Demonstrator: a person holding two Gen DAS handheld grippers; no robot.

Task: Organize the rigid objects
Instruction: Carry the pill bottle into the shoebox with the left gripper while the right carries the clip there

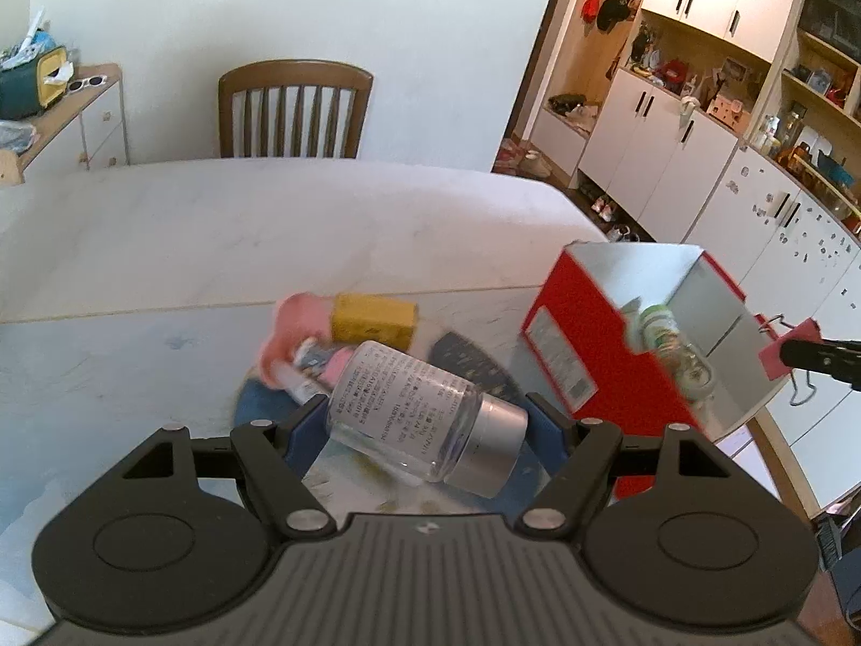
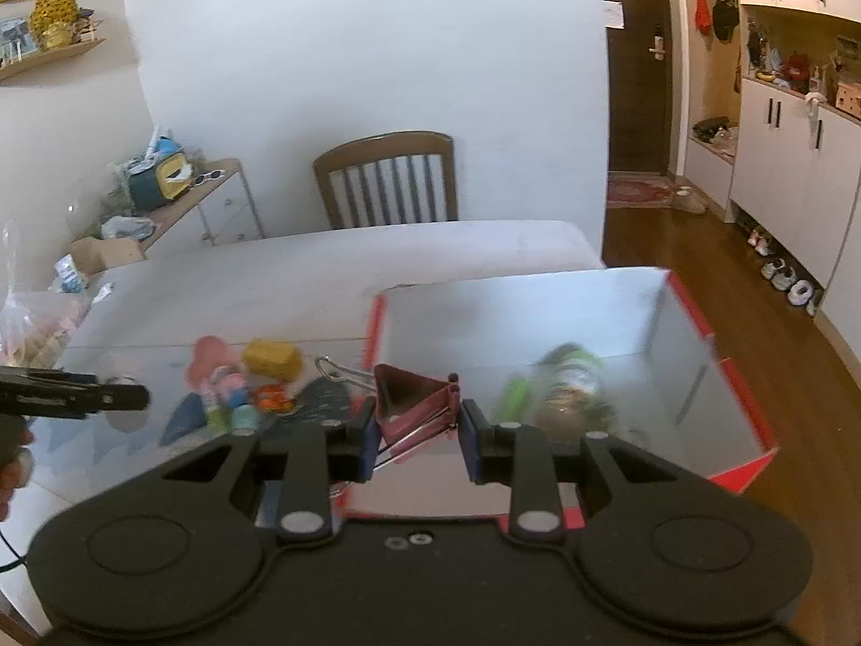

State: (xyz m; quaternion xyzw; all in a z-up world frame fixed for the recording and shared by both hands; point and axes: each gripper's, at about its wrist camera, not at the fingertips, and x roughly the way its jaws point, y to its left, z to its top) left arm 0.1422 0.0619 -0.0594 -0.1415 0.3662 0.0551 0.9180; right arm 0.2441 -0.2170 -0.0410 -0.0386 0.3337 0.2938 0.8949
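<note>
Bottle point(image 1: 425, 409) crosswise between left gripper point(image 1: 430, 420) fingers, silver cap pointing right

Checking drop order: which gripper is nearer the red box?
Right. The right gripper, holding a binder clip, is at the red box edge; the left gripper holds a bottle beside it.

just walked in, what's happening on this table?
Someone is sorting small items into a red box. The left gripper holds a clear bottle with a silver cap, lying sideways between its fingers. The right gripper carries a pink binder clip at the box's near edge. A green-labelled jar is already inside; several items remain on the table.
</note>
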